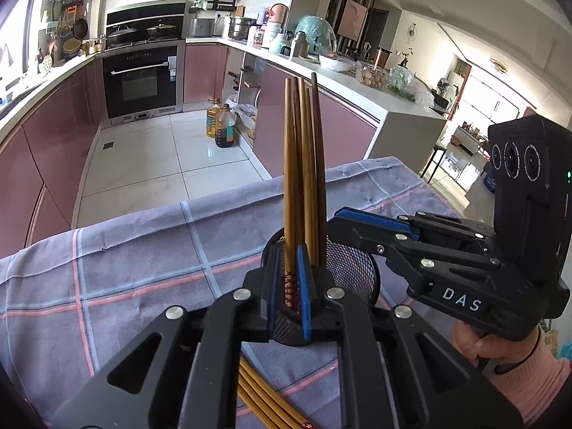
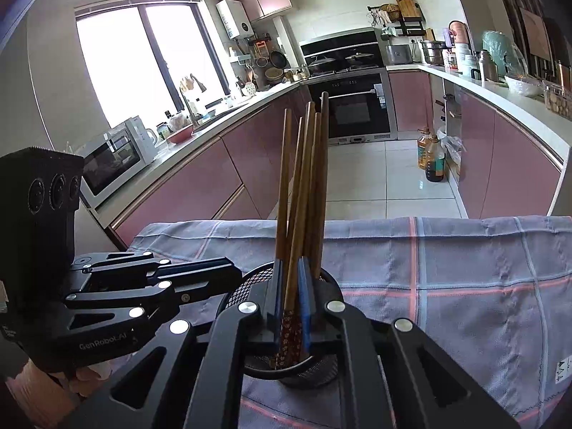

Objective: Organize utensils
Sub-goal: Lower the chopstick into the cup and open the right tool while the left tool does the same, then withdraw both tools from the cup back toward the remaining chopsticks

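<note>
**Both grippers close on chopsticks at the mesh holder**

A black mesh holder (image 1: 343, 264) stands on the plaid tablecloth (image 1: 136, 268), and a bundle of chopsticks (image 1: 304, 164) rises upright out of it, tips fanning slightly apart above the rim.

Seen from its own camera, the left gripper (image 1: 289, 296) sits at the near side of the holder, its blue pads drawn nearly together with one chopstick, its end patterned red, pinched between them. More chopsticks (image 1: 264, 400) lie flat on the cloth just in front of the holder, under this gripper.

The right gripper (image 2: 289, 304) reaches in from the holder's other side. In its own view the blue pads are likewise nearly together, clamping a chopstick with a floral-printed end (image 2: 287, 336) whose lower part sits inside the holder (image 2: 311, 371). The left gripper (image 2: 228, 271) shows at the holder's left rim there; the right gripper (image 1: 343, 220) appears beside the holder in the left view.
</note>
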Tool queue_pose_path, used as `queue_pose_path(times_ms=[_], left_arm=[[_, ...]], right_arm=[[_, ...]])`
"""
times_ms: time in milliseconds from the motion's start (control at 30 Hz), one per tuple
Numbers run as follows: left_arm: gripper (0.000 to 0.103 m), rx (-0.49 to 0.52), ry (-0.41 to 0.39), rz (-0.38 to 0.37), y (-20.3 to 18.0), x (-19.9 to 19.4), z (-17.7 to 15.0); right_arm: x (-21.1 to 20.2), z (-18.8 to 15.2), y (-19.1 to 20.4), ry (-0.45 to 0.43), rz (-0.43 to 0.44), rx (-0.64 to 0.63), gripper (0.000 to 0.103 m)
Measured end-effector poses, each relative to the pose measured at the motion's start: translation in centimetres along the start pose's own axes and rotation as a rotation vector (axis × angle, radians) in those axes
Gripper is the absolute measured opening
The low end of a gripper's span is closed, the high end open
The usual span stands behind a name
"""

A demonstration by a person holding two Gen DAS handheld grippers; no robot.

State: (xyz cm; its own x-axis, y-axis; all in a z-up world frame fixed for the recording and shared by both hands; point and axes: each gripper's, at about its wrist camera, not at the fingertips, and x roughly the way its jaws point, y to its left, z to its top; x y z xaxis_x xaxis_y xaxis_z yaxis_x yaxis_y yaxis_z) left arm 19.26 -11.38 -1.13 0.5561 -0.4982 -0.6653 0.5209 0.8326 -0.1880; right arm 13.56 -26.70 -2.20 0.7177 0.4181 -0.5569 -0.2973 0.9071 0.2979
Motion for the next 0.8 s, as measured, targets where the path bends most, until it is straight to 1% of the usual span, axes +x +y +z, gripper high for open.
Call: queue_pose_path(times_ms=[67, 167, 233, 300, 367, 400, 433, 467, 500, 533, 667, 800], left_arm=[[0.012, -0.009, -0.018, 0.011, 0.2, -0.4, -0.6], [0.019, -0.034, -0.058, 0.024, 0.8, -1.6, -1.5], [0.021, -0.042, -0.088, 0.034, 1.0, -2.7, -2.1], [0.026, -0.053, -0.109, 0.039, 1.2, -3.6, -2.7], [0.027, -0.054, -0.13, 0.057, 1.2, -4.4, -3.4], [0.03, -0.054, -0.139, 0.065, 1.3, -4.9, -3.8], [0.032, -0.056, -0.147, 0.077, 1.3, -5.3, -4.2], [0.037, -0.058, -0.156, 0.091, 1.4, -5.7, -4.6], [0.042, -0.061, -0.164, 0.103, 1.6, -6.2, -5.1], [0.044, -0.068, -0.17, 0.116, 1.8, -6.5, -5.6], [0.056, -0.101, -0.159, 0.152, 2.6, -7.2, -7.7], [0.057, -0.112, -0.097, 0.17, 3.1, -6.4, -10.0]], right_arm=[[-0.1, -0.1, -0.1, 0.001, 0.007, 0.001, 0.012], [-0.6, -0.5, 0.1, -0.002, 0.019, -0.004, 0.017], [-1.1, -0.8, 0.5, -0.012, 0.035, -0.016, 0.022], [-1.8, -1.1, 1.0, -0.026, 0.043, -0.036, 0.028], [-2.7, -1.4, 1.7, -0.039, 0.057, -0.059, 0.029], [-3.2, -1.6, 2.1, -0.049, 0.068, -0.073, 0.03], [-3.8, -1.8, 2.6, -0.058, 0.079, -0.086, 0.034], [-4.2, -2.2, 3.1, -0.064, 0.09, -0.104, 0.037], [-4.7, -2.6, 3.6, -0.07, 0.098, -0.125, 0.042], [-5.1, -3.0, 4.0, -0.069, 0.108, -0.143, 0.046], [-5.5, -4.8, 5.2, -0.038, 0.132, -0.177, 0.049], [-4.3, -6.9, 5.1, 0.033, 0.129, -0.158, 0.05]])
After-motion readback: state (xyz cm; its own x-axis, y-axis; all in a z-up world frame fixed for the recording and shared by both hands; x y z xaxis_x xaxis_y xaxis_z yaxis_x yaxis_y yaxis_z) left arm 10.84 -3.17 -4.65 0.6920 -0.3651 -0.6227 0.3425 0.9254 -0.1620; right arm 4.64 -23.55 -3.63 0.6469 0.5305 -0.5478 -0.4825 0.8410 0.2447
